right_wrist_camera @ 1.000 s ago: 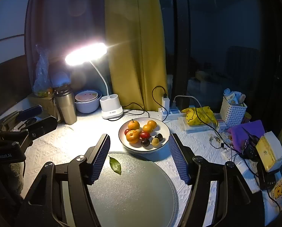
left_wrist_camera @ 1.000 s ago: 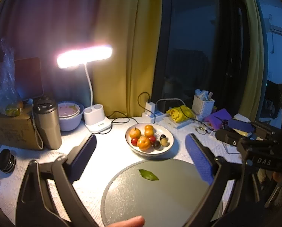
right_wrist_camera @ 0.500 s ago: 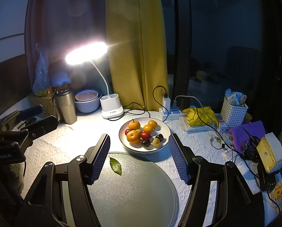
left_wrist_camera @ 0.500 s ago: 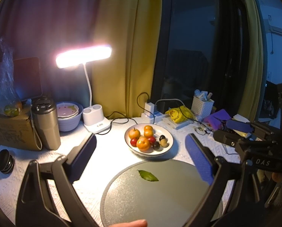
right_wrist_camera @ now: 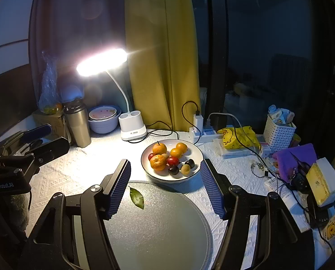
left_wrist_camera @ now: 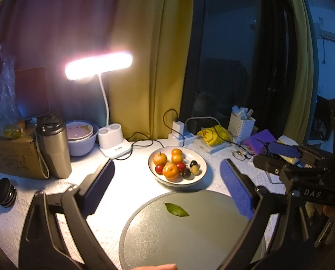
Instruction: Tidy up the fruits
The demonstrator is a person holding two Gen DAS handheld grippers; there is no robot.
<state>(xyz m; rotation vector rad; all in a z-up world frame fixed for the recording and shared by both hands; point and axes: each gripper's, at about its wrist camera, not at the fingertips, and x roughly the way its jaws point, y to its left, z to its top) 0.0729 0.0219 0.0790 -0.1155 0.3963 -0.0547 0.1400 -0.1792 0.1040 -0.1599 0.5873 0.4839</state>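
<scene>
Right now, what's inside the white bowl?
The white bowl holds four oranges, two red fruits, two dark ones and a small tan one. Anything beneath them is hidden.

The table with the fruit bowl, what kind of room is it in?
Probably a bedroom or living room at home, at night. A lit desk lamp stands by yellow curtains and a dark window, with a thermos and power strip nearby.
</scene>
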